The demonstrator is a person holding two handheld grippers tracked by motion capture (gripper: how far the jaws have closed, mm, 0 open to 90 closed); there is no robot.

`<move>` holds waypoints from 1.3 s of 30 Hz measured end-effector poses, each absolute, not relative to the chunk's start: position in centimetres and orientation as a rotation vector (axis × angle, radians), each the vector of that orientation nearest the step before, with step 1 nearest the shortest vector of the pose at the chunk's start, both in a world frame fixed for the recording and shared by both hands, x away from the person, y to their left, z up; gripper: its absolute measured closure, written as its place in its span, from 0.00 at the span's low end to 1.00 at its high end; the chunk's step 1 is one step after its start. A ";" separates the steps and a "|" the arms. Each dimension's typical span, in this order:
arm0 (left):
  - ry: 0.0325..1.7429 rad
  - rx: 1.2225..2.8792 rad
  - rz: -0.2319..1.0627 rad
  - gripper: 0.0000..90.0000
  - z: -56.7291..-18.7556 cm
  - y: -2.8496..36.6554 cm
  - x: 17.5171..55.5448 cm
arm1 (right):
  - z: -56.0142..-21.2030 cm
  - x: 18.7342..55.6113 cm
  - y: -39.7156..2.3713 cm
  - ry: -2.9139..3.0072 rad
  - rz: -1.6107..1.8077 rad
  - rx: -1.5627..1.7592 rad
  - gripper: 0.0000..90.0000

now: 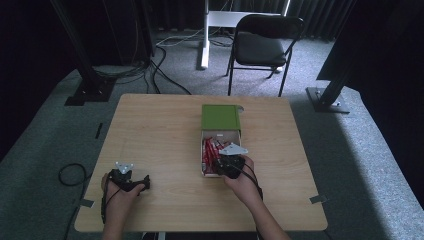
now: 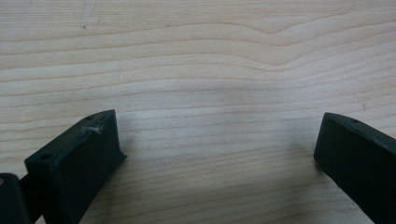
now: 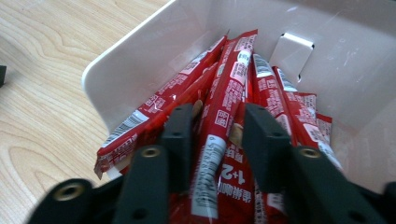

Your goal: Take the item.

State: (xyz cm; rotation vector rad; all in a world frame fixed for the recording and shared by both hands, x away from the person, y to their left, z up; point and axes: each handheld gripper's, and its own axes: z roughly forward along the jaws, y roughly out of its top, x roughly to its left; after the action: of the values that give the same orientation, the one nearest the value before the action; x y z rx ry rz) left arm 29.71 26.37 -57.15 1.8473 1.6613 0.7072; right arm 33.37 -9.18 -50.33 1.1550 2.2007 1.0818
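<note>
Nearest the person, at about 7 o'clock on the table (image 1: 165, 125), the left gripper (image 1: 131, 183) lies low over bare wood. In the left gripper view its 2 jaws stand wide apart with nothing but wood grain between them, so it holds nothing.

At about 5 o'clock from the table's middle, the right gripper (image 3: 217, 135) dips into the near end of the box (image 3: 140, 56), a shallow white tray. In the right gripper view its jaws are narrowed around 1 sachet (image 3: 224, 105), a long red stick pack lying along the tray, with a jaw on each side of it. Whether they already pinch it or just bracket it, I cannot tell.

More sticks (image 3: 280, 98) lie beside and under it, overlapping, their far ends toward the tray's back wall.

Beyond the box, at 12 o'clock from it, the green lid (image 1: 220, 117) lies flat on the table, touching or just beside the tray's far end.

Judging by looks, the sachet is light, thin and glossy, so probably slippery, and soft enough to bend if taken by an end. A hold across its narrow width near mid-length seems best, lifted straight up so the neighbours do not drag along.

Farther off, a chair (image 1: 262, 42) stands on the floor.
</note>
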 end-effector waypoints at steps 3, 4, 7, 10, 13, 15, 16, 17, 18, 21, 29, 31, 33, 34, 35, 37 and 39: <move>1.661 1.848 0.707 0.01 -57.1 26.4 29.7 | -50.1 33.4 -9.4 2.194 1.095 1.190 0.88; 1.661 1.848 0.707 0.01 -57.1 26.4 29.7 | -50.1 33.5 -9.6 2.192 1.114 1.219 0.90; 1.661 1.848 0.707 0.01 -57.1 26.4 29.7 | -49.8 33.4 -9.7 2.191 1.112 1.227 0.92; 1.661 1.848 0.707 0.01 -57.1 26.4 29.7 | -49.5 33.2 -9.8 2.194 1.125 1.231 0.92; 1.662 1.845 0.707 0.01 -57.1 26.4 29.7 | -49.3 33.1 -10.1 2.188 1.147 1.248 0.92; 1.662 1.845 0.708 0.01 -57.2 26.4 29.7 | -49.1 33.0 -10.3 2.185 1.161 1.246 0.92; 1.662 1.845 0.708 0.01 -57.2 26.4 29.7 | -48.8 33.0 -10.4 2.180 1.170 1.247 0.92; 1.662 1.846 0.708 0.01 -57.2 26.4 29.7 | -48.7 32.9 -10.4 2.176 1.173 1.246 0.92; 1.662 1.845 0.708 0.01 -57.2 26.4 29.7 | -48.5 32.9 -10.5 2.177 1.177 1.237 0.92; 1.662 1.842 0.708 0.01 -57.2 26.4 29.7 | -47.7 32.6 -10.7 2.163 1.199 1.231 0.92; 1.661 1.849 0.707 0.01 -57.1 26.4 29.7 | -46.1 32.1 -11.3 2.144 1.255 1.221 0.92; 1.661 1.849 0.707 0.01 -57.1 26.4 29.7 | -45.9 32.1 -11.3 2.139 1.256 1.219 0.92; 1.662 1.847 0.708 0.01 -57.1 26.4 29.7 | -45.4 32.1 -11.7 2.125 1.276 1.224 0.92; 1.662 1.847 0.707 0.01 -57.1 26.4 29.7 | -45.3 32.1 -11.8 2.121 1.279 1.227 0.92; 1.662 1.846 0.707 0.01 -57.1 26.4 29.7 | -45.2 32.1 -11.9 2.114 1.284 1.230 0.92; 1.662 1.844 0.708 0.01 -57.2 26.4 29.7 | -44.9 32.1 -12.2 2.102 1.291 1.235 0.92; 1.662 1.843 0.708 0.01 -57.2 26.4 29.7 | -44.7 32.2 -12.5 2.088 1.299 1.238 0.92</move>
State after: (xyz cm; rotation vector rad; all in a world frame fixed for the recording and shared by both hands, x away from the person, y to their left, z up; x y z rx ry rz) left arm 29.72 26.36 -57.16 1.8432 1.6623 0.7081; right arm 32.22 -12.50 -44.67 1.2382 2.0884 1.2993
